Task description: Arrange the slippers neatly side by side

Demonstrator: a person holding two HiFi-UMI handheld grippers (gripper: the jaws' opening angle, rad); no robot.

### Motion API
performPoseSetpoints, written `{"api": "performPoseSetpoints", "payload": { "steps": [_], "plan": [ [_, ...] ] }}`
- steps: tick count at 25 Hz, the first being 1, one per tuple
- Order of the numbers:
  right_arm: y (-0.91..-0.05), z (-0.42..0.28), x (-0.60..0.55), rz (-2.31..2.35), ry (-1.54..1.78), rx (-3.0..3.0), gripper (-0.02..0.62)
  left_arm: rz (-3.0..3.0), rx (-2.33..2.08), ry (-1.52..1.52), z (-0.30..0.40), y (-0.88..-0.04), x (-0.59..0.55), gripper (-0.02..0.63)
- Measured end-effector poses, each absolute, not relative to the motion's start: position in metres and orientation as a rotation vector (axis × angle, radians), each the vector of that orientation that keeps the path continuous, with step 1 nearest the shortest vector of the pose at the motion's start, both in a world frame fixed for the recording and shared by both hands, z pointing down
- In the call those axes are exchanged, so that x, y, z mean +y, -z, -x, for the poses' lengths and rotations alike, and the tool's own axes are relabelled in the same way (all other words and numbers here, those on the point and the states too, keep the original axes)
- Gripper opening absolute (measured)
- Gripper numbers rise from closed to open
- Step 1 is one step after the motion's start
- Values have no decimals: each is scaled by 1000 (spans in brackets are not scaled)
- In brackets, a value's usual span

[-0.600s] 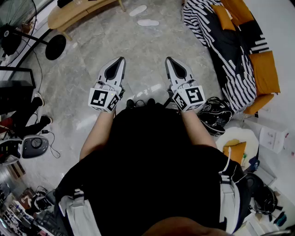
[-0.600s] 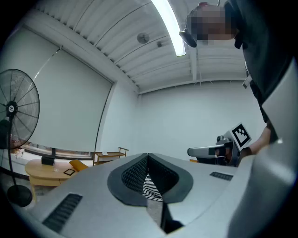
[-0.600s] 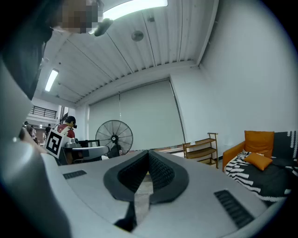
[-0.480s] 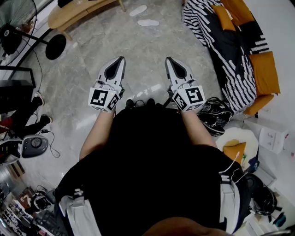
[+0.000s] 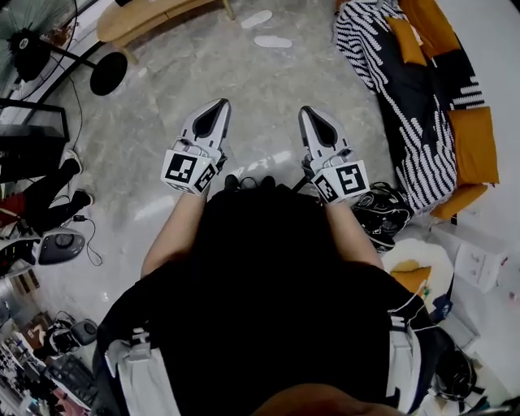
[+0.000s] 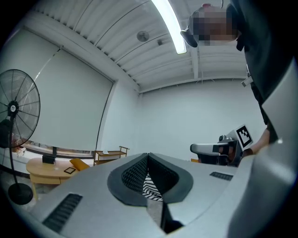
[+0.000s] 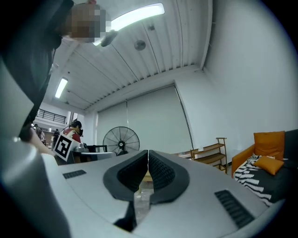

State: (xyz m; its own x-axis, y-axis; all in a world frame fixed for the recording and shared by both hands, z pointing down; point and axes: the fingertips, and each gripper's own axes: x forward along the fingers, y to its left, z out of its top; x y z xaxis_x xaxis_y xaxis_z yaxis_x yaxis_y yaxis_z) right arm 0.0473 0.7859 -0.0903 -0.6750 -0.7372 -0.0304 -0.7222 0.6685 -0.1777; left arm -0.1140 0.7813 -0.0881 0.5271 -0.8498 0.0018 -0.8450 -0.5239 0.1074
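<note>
In the left gripper view, the left gripper (image 6: 148,155) has its jaws pressed together with nothing between them. The right gripper view shows the same for the right gripper (image 7: 148,152): jaws closed and empty. Both point level, so these two views show walls and ceiling, with a light strip (image 6: 168,23) overhead, and none of the nearby floor.

Only the head view shows the floor. There the left gripper (image 5: 219,106) and right gripper (image 5: 305,110) are held side by side, apart, in front of the person's dark torso. The two white slippers lie well beyond them at 12 o'clock. One slipper (image 5: 257,18) is angled and the other slipper (image 5: 272,41) is just beside it, at its 5 o'clock; they are not parallel.

Each gripper view catches the other gripper's marker cube, at 3 o'clock (image 6: 243,135) from the left and at 9 o'clock (image 7: 63,146) from the right.

The standing fan (image 5: 32,41) is at 10 o'clock in the head view. The striped blanket (image 5: 390,65) with orange cushions lies at 2 o'clock.

The right gripper view alone shows a wooden shelf (image 7: 209,153).
</note>
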Motion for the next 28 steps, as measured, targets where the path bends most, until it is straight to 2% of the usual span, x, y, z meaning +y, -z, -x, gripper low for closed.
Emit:
{"api": "performPoseSetpoints", "payload": {
  "steps": [8,16,28],
  "plan": [
    [75,-55,782,1209,273,2783,32,-2670,-1490,30,105,83,787,15],
    [66,-47,777,1233,325,2792,32,-2610,-1521,5,132,72,789,15],
    [54,-42,720,1312,382,2790,32,-2658,-1407,40,129,59,719,15]
  ]
}}
